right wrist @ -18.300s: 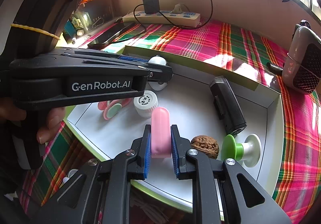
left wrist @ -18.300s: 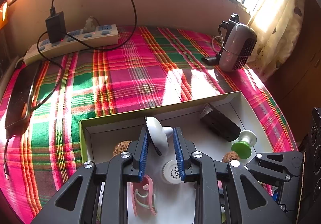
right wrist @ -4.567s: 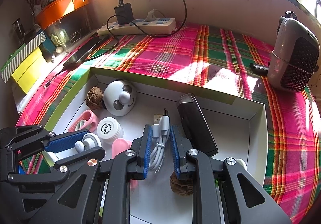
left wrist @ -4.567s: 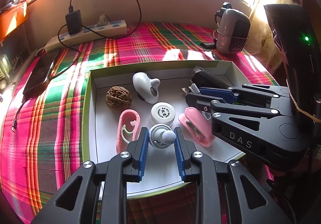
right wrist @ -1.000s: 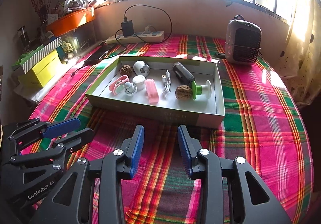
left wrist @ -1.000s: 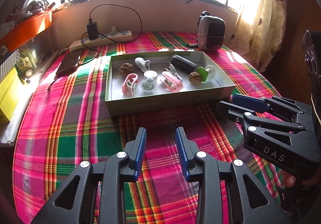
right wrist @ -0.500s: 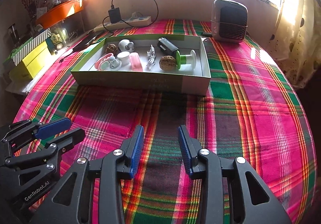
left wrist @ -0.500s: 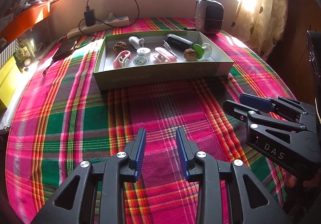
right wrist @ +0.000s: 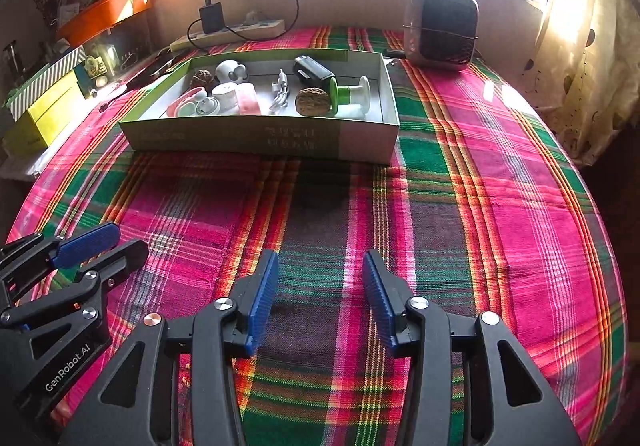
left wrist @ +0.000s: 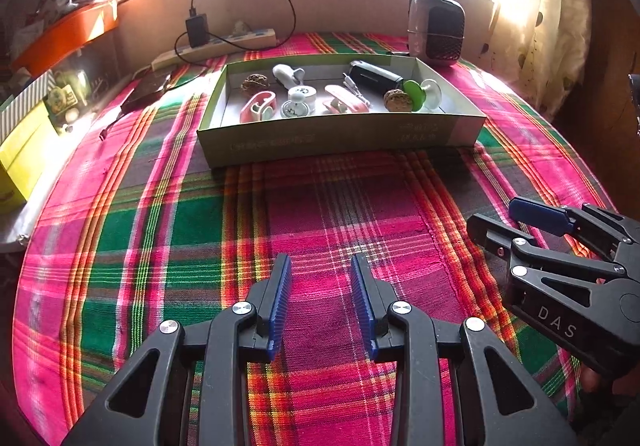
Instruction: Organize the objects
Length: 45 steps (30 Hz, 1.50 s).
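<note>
A shallow green and white box stands on the plaid cloth toward the window. Inside lie two walnuts, a pink clip, a pink case, a white cable, a black device, a green and white spool and small white pieces. My left gripper hovers open over bare cloth, well short of the box. My right gripper also holds nothing, its jaws opening wider above the cloth. Each gripper shows in the other's view.
A small heater stands behind the box at the right. A power strip with a black charger lies along the wall. A phone, yellow boxes and an orange tray crowd the left side. A curtain hangs at right.
Both grippers have drawn back from the box and sunk closer to the cloth. The right gripper's jaws have spread wider. The left jaws keep the same gap.
</note>
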Tool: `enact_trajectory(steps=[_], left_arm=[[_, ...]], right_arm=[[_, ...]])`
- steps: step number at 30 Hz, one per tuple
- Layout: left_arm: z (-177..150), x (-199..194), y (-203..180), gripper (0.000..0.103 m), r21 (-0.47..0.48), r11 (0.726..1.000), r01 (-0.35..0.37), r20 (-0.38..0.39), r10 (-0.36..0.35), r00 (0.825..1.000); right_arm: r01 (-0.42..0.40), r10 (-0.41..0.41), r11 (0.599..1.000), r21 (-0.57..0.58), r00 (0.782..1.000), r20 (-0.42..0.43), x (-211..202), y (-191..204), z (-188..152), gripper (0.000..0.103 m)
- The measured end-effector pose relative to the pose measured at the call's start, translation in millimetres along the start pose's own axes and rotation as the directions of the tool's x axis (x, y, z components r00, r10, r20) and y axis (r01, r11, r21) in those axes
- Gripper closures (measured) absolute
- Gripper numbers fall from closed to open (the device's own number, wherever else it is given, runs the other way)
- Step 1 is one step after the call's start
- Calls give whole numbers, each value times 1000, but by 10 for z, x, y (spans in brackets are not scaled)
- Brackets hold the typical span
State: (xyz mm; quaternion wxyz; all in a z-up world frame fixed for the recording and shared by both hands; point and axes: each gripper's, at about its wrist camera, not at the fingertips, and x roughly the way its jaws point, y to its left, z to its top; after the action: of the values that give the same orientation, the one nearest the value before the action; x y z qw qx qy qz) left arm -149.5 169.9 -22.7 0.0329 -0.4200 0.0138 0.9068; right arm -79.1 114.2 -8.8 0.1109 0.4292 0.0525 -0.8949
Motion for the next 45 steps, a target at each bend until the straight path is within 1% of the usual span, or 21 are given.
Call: enact_trajectory(steps=[2, 3, 4, 5, 6, 8, 9, 11, 13, 15, 16, 17, 19, 21, 23, 25, 26, 27, 28, 45], left_arm=[[14, 25, -179, 74, -19, 1000, -1, 2, 1, 1000], [14, 25, -184, 74, -29, 1000, -1, 2, 1, 1000], [15, 45, -536, 74, -34, 999, -3, 0, 3, 1000], [0, 33, -562, 74, -34, 999, -9, -1, 9, 1000], [-79, -20, -809, 74, -30, 999, -17, -3, 17, 1000], [-187, -109, -1054, 74, -15, 999, -38, -6, 37, 999], [-273, -166, -1295, 74, -9, 999, -47, -7, 47, 999], [-297, -175, -1529, 74, -21, 998, -51, -7, 51, 999], [-349, -187, -1954, 74, -26, 998, -50, -7, 50, 999], [-326, -161, -2020, 74, -30, 998, -51, -7, 51, 999], [-318, -148, -2181, 74, -29, 998, -56, -7, 55, 998], [-314, -141, -2443, 74, -28, 998, -60, -7, 60, 998], [-261, -78, -2749, 73, -26, 998, -64, -7, 63, 998], [-267, -95, -2690, 73, -29, 998, -61, -8, 60, 998], [-210, -25, -2887, 73, -26, 998, -63, -7, 63, 998], [-199, -15, -2898, 74, -30, 998, -61, -7, 61, 998], [-188, 0, -2975, 74, -32, 998, -60, -7, 60, 998], [-140, 58, -3186, 74, -30, 998, -61, -7, 60, 998], [-117, 87, -3268, 74, -30, 998, -60, -7, 60, 998], [45, 283, -3775, 73, -32, 998, -58, -6, 58, 998]], right_arm=[[1, -1, 1000, 2, 1000, 0, 1, -6, 2, 53], [3, -3, 1000, 1, 1000, -1, 10, 0, 12, 53], [6, -6, 1000, 2, 1000, -2, 13, -2, 14, 52], [12, -12, 1000, 4, 1000, -3, 16, -7, 15, 49], [17, -17, 1000, 9, 1000, -5, 22, -14, 17, 46], [14, -14, 1000, 17, 1000, -7, 28, -36, 23, 45], [16, -16, 1000, 18, 1000, -7, 30, -39, 25, 44], [21, -21, 1000, 17, 1000, -8, 36, -34, 27, 43], [20, -20, 1000, 18, 1000, -9, 41, -39, 30, 42], [21, -21, 1000, 17, 1000, -9, 45, -39, 30, 42], [23, -23, 1000, 15, 1000, -10, 46, -36, 28, 41], [24, -24, 1000, 15, 1000, -10, 48, -35, 31, 41], [24, -24, 1000, 15, 1000, -10, 49, -34, 29, 41], [25, -24, 1000, 15, 1000, -10, 51, -31, 30, 41], [26, -26, 1000, 14, 1000, -11, 55, -27, 31, 41], [26, -26, 1000, 14, 1000, -11, 56, -29, 30, 40], [25, -25, 1000, 14, 1000, -10, 56, -30, 29, 40], [25, -25, 1000, 15, 1000, -11, 56, -29, 29, 40], [25, -25, 1000, 14, 1000, -10, 57, -27, 28, 40], [25, -25, 1000, 14, 1000, -11, 57, -26, 27, 40]])
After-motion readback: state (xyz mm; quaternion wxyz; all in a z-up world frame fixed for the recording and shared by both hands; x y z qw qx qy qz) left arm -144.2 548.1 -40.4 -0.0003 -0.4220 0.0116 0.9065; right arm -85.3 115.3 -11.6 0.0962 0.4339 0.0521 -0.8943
